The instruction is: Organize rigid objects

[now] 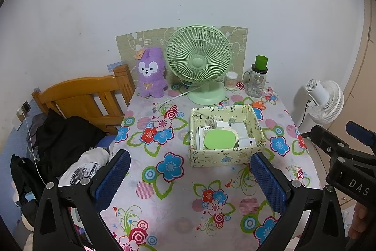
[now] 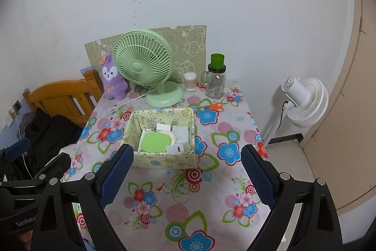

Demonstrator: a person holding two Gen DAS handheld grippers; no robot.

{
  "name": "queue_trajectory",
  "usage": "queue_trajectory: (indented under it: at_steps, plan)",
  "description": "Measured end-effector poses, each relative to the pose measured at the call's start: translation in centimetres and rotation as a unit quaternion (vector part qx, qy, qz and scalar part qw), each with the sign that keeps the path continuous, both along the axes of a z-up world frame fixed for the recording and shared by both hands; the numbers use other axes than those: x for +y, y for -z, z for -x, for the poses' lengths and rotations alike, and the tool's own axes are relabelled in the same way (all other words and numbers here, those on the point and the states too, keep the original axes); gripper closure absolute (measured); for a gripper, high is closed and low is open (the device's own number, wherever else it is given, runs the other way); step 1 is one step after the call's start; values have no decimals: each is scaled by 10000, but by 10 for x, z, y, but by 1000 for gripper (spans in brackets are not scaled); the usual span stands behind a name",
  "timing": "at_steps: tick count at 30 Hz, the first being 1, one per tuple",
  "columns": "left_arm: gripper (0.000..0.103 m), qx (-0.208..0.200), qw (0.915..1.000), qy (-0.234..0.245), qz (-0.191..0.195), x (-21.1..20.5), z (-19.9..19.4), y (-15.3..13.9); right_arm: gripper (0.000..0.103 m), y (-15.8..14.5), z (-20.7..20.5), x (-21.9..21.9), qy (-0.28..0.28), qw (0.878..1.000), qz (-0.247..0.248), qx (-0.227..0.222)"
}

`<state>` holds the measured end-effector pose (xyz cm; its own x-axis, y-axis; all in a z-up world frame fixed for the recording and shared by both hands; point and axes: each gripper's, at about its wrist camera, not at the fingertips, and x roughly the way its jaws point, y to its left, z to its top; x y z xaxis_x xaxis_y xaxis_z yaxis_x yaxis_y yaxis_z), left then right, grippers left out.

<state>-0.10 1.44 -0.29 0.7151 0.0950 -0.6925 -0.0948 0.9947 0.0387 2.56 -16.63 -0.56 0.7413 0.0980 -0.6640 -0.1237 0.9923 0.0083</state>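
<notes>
A pale yellow fabric box [image 1: 221,159] [image 2: 164,160] stands on the flowered table. In it lie a green oval case [image 1: 219,139] [image 2: 155,142] and several white chargers and small boxes [image 1: 239,128] [image 2: 180,132]. Orange-handled scissors [image 1: 258,105] [image 2: 212,106] lie on the cloth behind the box. My left gripper [image 1: 190,180] is open and empty, held above the table in front of the box. My right gripper [image 2: 185,178] is open and empty too, just in front of the box.
A green desk fan [image 1: 198,62] [image 2: 144,67], a purple plush rabbit [image 1: 150,73] [image 2: 112,78], a cotton swab jar [image 1: 230,80] [image 2: 189,81] and a glass jar with green cup [image 1: 257,78] [image 2: 216,77] line the back. A white floor fan [image 1: 324,101] [image 2: 305,101] stands right; a wooden bed frame [image 1: 82,98] left.
</notes>
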Motion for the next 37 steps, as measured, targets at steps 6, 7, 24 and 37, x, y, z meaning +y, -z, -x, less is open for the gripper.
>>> queue_trajectory:
  at_steps: [6, 7, 24, 37]
  plan:
    - [0, -19, 10000, 58, 9, 1, 0, 0, 9, 0, 2, 1, 13, 10000, 6, -23]
    - [0, -14, 10000, 66, 7, 1, 0, 0, 9, 0, 2, 1, 6, 10000, 1, -28]
    - [0, -31, 9999, 107, -13, 5, 0, -1, 9, -1, 5, 9, 33, 9999, 102, -104]
    - [0, 78, 9999, 74, 43, 15, -9, 4, 8, 0, -2, 14, 87, 9999, 138, 18]
